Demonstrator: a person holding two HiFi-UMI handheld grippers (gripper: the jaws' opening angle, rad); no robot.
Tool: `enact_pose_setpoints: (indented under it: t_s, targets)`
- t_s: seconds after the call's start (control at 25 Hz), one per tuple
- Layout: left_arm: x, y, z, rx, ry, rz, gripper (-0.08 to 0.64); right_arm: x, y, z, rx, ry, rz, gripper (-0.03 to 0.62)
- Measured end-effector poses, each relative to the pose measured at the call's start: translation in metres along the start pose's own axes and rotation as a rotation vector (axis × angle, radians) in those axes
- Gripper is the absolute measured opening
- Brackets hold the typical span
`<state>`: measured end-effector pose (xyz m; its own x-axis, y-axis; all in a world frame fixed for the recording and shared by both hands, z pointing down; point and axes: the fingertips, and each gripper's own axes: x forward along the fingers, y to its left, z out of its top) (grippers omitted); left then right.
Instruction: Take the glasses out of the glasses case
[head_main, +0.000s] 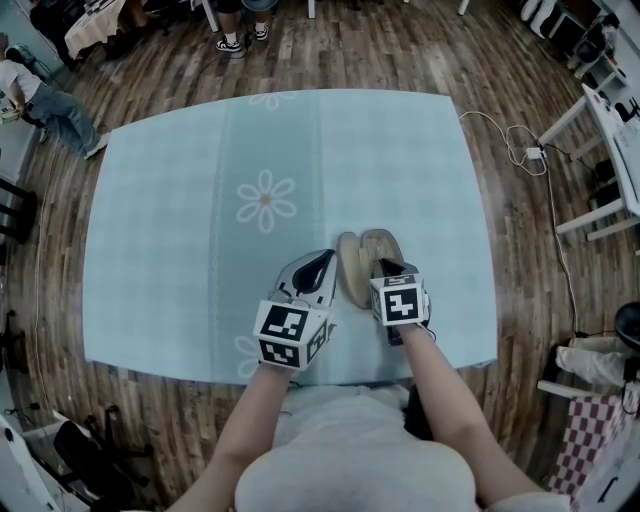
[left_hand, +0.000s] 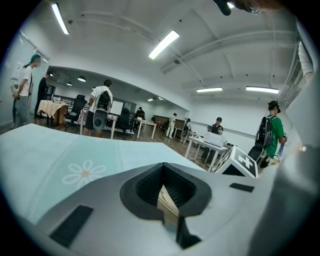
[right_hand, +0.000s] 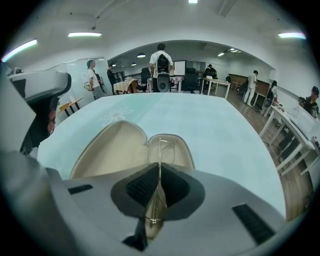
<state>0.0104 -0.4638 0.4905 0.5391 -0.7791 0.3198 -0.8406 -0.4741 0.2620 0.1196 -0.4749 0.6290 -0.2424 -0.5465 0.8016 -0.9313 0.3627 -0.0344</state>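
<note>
The glasses (right_hand: 159, 150) stand edge-on between the two dark ribbed pads (right_hand: 142, 187) of the right gripper (right_hand: 159, 174). The pads are drawn together on the thin wire from either side, pinching the frame. Part of the frame runs back between the jaws toward the camera, and the rest reaches forward past the fingertips, over the right half of the glasses case (right_hand: 112, 150).

They are slight things: a fine gold-coloured wire frame, with a rounded rim loop showing just beyond the tips and a small joint at the near end. The lenses can hardly be made out.

The case lies open on the table (head_main: 180, 180), near its front edge on a pale teal cloth printed with a daisy. Its two oval halves are spread side by side, showing a plain beige lining. In the head view the right gripper points steeply down into the right half and hides the glasses there.

The left gripper (left_hand: 164, 186) comes in low from the other side. Its pads are closed on a beige strip — the edge of the case's left half, it seems. The two grippers sit close together, with the case between and under them.
</note>
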Motion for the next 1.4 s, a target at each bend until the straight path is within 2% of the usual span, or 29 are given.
enact_pose_setpoints:
  t_s: [0.44,1.0,1.4]
  targets:
    - [-0.011,-0.016,0.007,0.028,-0.03,-0.034,0.008,-0.032,0.016,0.02,-0.029,-0.127,0.07,0.023]
    - [-0.019,-0.039,0.022,0.069,-0.074,-0.072,0.008,-0.08,0.014,0.049,-0.013,-0.259,0.079,0.023]
    - [-0.025,-0.052,0.035,0.109,-0.103,-0.094,0.008,-0.114,0.011,0.067,-0.037,-0.362,0.072,0.023]
